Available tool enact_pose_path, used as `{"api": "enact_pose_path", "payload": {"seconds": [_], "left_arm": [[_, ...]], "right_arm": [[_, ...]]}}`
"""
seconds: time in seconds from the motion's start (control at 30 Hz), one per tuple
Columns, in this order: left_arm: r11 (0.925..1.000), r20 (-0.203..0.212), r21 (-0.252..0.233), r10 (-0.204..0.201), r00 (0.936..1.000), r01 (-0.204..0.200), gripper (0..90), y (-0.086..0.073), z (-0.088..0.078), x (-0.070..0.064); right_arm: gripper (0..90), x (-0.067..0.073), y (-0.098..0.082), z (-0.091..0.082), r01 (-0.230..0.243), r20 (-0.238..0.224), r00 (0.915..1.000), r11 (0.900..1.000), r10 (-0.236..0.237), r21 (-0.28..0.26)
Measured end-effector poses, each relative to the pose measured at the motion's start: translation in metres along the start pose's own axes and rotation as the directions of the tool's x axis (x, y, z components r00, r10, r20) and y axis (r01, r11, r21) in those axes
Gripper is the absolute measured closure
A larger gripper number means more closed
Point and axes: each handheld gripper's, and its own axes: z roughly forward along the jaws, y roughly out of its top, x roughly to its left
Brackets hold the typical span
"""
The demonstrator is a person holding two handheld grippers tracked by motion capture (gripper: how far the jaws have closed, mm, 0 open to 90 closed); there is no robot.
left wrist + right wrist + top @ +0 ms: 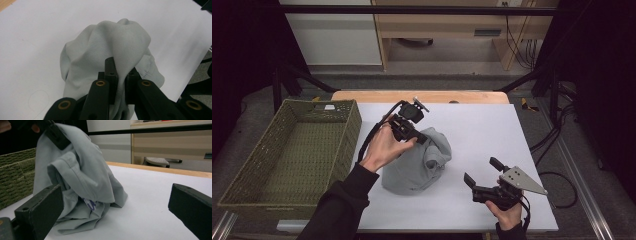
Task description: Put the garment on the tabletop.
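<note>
No text you can read anywhere, no brand, no number, no sign. Closest thing: a small blue-and-white mark on the grey garment (75, 180), low in the folds just right of your right gripper's (117, 207) near jaw (right gripper view), too blurred to make out as letters. Also a pale tag on the far rim of the woven basket (287, 155), left of your left gripper (419, 137) in the high view; too small, nothing legible on it.
</note>
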Motion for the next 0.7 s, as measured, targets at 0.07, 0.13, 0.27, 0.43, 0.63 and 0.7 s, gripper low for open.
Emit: {"api": "enact_pose_path", "payload": {"seconds": [0.07, 0.13, 0.27, 0.43, 0.63, 0.7], "left_arm": [[1.0, 0.004, 0.003, 0.004, 1.0, -0.004, 83.9, -0.001, 0.004, -0.001], [1.0, 0.011, 0.004, 0.005, 0.9999, -0.005, 83.8, -0.002, 0.008, -0.002], [0.9999, 0.024, 0.011, 0.013, 0.9996, -0.013, 83.7, -0.005, 0.015, -0.005], [0.9997, 0.039, 0.018, 0.013, 0.9991, -0.014, 83.3, -0.01, 0.027, -0.006], [0.9988, 0.058, 0.045, 0.017, 0.9982, -0.02, 81.1, -0.016, 0.041, -0.008], [0.9991, 0.057, 0.035, 0.022, 0.9981, -0.024, 73.2, -0.017, 0.042, -0.007]], "right_arm": [[0.3, 0.0, 0.0, 0.0, 0.001, 0.0, 1.0, 1.0, -0.001, 0.003], [0.3, 0.0, 0.0, 0.0, -0.008, -0.007, 0.9999, 1.0, 0.008, -0.002], [0.3, -0.001, -0.001, 0.001, -0.004, -0.007, 1.0, 1.0, 0.004, -0.005], [0.3, -0.001, -0.001, 0.001, 0.003, -0.009, 1.0, 1.0, -0.003, -0.002], [0.3, -0.002, -0.001, 0.0, 0.0, -0.004, 1.0, 1.0, 0.0, 0.0], [0.3, 0.0, -0.001, 0.0, -0.012, -0.011, 0.9999, 1.0, 0.012, 0.0]]}}
